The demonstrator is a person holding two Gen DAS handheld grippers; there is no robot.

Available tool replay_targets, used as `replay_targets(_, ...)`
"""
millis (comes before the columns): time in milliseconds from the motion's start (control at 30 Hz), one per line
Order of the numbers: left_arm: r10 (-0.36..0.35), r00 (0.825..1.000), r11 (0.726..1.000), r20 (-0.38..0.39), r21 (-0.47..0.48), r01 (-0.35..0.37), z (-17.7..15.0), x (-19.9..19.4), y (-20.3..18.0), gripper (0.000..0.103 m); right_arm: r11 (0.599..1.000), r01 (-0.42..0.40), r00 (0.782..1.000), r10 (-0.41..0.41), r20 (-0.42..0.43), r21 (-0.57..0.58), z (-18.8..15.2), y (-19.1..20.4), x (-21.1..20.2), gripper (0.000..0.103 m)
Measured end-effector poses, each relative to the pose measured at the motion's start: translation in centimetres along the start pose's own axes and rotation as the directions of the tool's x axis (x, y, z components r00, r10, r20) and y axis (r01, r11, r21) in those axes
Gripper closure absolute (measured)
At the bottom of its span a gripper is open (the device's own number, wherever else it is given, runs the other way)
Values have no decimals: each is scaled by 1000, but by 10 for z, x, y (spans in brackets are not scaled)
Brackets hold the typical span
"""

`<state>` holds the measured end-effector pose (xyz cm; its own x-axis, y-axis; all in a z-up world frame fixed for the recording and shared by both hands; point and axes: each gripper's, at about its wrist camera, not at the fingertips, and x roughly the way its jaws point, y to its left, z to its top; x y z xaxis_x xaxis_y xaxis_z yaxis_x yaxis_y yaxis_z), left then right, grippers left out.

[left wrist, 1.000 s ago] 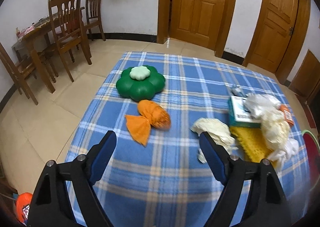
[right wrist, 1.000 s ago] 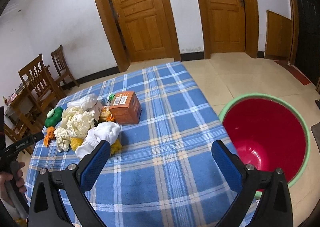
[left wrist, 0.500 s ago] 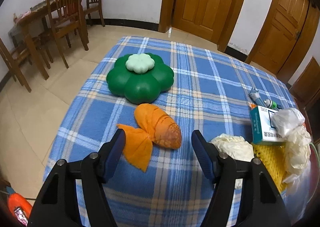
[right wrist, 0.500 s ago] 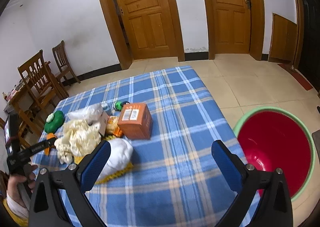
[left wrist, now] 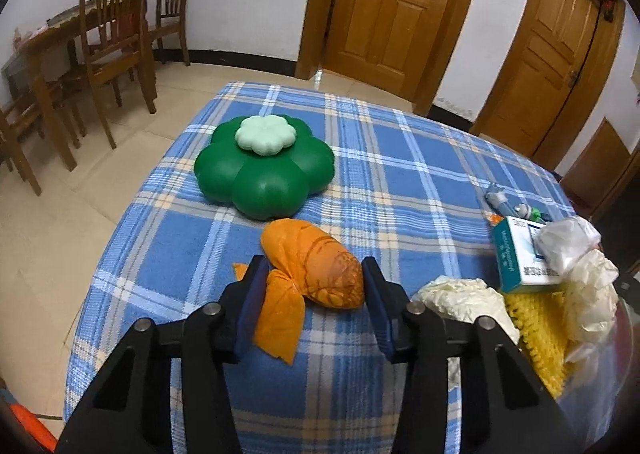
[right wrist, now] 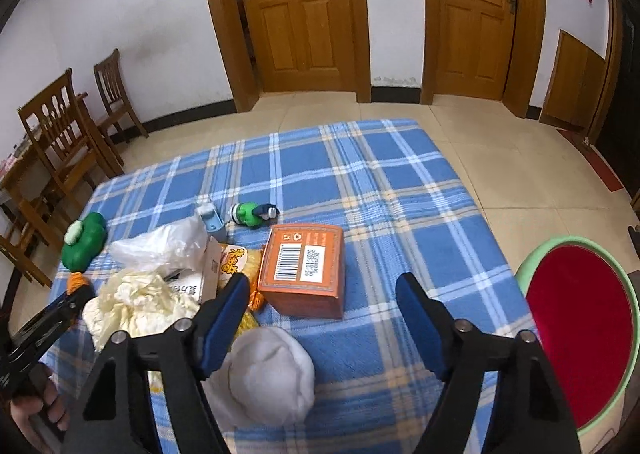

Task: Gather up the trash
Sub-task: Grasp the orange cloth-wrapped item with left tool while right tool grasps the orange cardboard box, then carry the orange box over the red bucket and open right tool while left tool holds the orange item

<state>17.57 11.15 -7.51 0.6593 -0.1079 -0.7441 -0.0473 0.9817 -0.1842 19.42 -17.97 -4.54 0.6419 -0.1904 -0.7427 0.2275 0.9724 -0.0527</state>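
Red bin (right wrist: 576,338) is seen empty, and all the trash is still left on the worktop (left wrist: 400,182). Orange wrapper (left wrist: 316,270) is framed by the closing left fingers (left wrist: 374,294) but not yet pinched. Right fingers (right wrist: 416,318) are closing on nothing.

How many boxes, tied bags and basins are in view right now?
Boxes: 2, the orange box and the teal-and-white box
Tied bags: 1, the tied orange bag
Basins: 1, the red basin
Total: 4

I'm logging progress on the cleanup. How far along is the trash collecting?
Nothing looks collected: the red basin shows no trash. In hand: the left gripper is closing around the orange bag; the right gripper is closing with nothing gripped, near the orange box. Left: white wad, cream wrappers, clear plastic.
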Motion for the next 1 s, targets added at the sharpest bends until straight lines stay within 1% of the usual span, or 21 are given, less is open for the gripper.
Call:
replay_targets(33, -11, 1000, 1000, 1, -3, 11, 0, -1, 1, 56, 1000, 5, 1000, -5, -6, 2, 0, 1, 2, 33)
replay_targets(67, -19, 1000, 1000, 0, -6, 19, 0, -1, 2, 56, 1000, 9, 1000, -9, -13, 5, 0, 2, 5, 39)
replay_targets(100, -29, 1000, 1000, 1, -11, 29, 0, -2, 2, 56, 1000, 9, 1000, -9, -21, 11, 0, 2, 8, 42)
replay_targets(167, -45, 999, 999, 4, -17, 45, -1, -3, 2, 57, 1000, 10, 999, -9, -34, 23, -1, 1, 12, 53)
replay_targets(367, -87, 996, 996, 21, -13, 87, -2, -10, -2, 58, 999, -6, 1000, 7, -18, 43, -3, -4, 5, 54)
replay_targets(600, -89, 994, 996, 62, -12, 89, 1, -29, -13, 58, 999, -20, 999, 19, 40, 38, -4, -11, -22, 54)
replay_targets(1000, -101, 990, 995, 102, 37, 98, -7, -78, -45, 58, 993, -55, 992, 43, 121, 103, -13, -47, -71, 54)
